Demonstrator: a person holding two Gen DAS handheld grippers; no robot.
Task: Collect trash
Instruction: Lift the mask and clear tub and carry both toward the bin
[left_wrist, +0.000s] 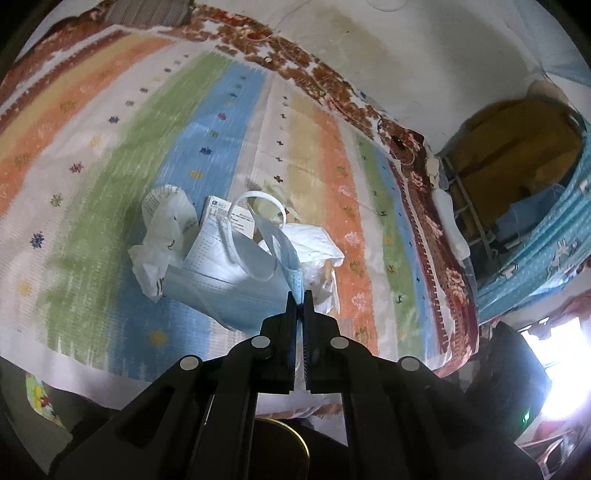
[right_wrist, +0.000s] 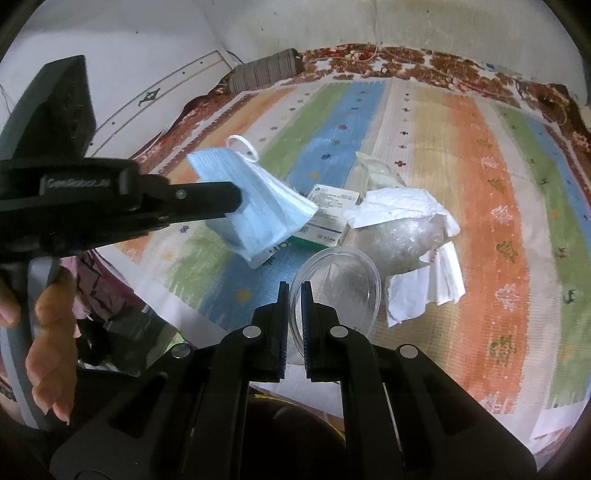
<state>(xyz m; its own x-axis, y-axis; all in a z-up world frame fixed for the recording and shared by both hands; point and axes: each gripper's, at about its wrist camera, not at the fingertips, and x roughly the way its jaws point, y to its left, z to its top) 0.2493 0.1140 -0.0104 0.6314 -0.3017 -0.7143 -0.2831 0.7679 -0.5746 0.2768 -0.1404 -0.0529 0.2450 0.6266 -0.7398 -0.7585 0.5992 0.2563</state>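
The left gripper is clamped on a pale blue pleated face mask, lifted above the striped bedspread. The right gripper pinches the rim of an empty clear plastic cup, angled downward beside crumpled white paper.

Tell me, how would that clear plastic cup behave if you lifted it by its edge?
The clear plastic cup is probably very light: the right gripper has it by the rim alone, jaws nearly shut on the thin wall. That thin wall likely flexes or dents under a harder squeeze. Being smooth and round, it may slip, or roll on the striped mat if dropped.
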